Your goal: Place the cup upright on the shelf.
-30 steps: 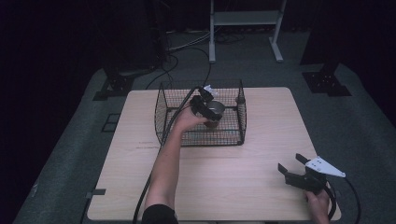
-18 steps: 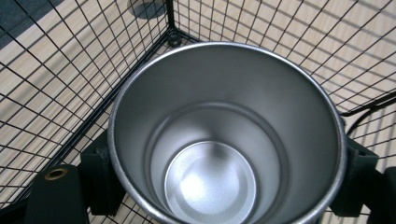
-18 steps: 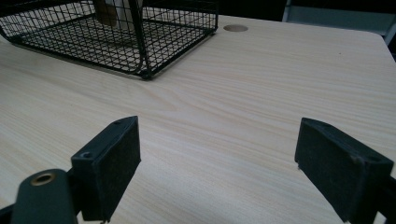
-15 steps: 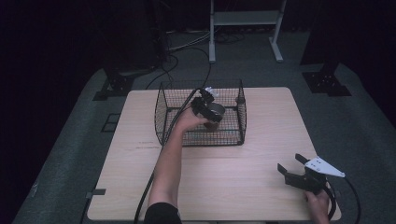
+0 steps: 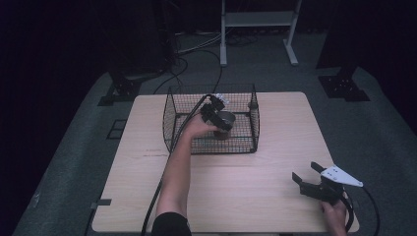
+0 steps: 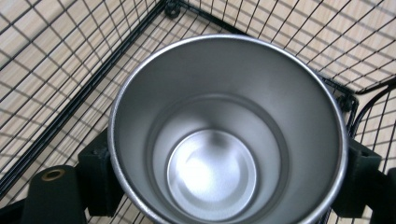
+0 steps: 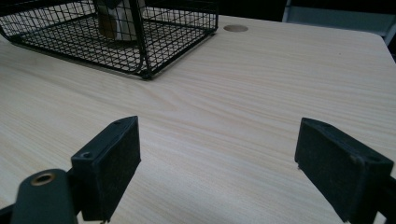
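The steel cup [image 6: 227,135] hides most of both pads; its lower rim is cut off by the left gripper view's bottom edge.

The cup [image 6: 224,140] in my left tool [image 5: 216,115] is smooth, brushed-looking metal. Around it, the basket [image 6: 93,84] is thin black wire, perhaps coated, on the pale matt wood-grain tabletop [image 7: 243,93].

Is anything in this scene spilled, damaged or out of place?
Nothing stands out. The steel cup is empty and undented, between the jaws of the left gripper inside the wire basket. The table shows no spill.
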Motion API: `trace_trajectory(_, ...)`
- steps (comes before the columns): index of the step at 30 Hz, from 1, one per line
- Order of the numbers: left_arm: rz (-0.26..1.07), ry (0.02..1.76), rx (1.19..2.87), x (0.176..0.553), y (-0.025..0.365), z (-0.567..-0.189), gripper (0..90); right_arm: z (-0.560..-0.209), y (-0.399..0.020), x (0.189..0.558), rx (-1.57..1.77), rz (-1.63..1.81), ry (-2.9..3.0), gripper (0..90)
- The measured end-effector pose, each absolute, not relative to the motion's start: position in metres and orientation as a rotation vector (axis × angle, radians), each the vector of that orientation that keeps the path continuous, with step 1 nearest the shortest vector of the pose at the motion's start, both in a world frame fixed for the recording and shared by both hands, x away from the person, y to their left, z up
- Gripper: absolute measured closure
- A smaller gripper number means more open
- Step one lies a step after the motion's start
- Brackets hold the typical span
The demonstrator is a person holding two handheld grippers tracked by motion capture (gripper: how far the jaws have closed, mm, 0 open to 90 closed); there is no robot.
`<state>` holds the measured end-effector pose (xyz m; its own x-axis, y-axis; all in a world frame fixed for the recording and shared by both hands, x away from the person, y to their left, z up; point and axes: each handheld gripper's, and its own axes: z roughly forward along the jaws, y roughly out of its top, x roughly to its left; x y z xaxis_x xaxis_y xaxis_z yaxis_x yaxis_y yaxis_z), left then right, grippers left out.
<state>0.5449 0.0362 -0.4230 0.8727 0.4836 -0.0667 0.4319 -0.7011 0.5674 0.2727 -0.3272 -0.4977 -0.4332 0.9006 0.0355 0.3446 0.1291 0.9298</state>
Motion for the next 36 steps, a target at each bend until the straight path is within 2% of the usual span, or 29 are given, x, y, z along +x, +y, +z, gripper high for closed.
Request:
trace_trajectory(2,0.120,0.666,2.472,0.545,0.037,-0.424,12.9,-0.498,-0.327,0.273,1.199,1.294,1.855,13.5)
trace_trajectory(8,0.133,0.661,2.509,0.543,0.039,-0.425,12.6,-0.498,-0.326,0.273,1.194,1.292,1.858,13.5)
trace_trajectory(28,0.165,0.602,2.431,0.536,0.039,-0.408,5.2,-0.498,-0.326,0.273,1.197,1.290,1.857,13.5)
trace_trajectory(36,0.223,0.594,2.400,0.533,0.045,-0.395,4.0,-0.498,-0.326,0.273,1.196,1.283,1.860,13.5)
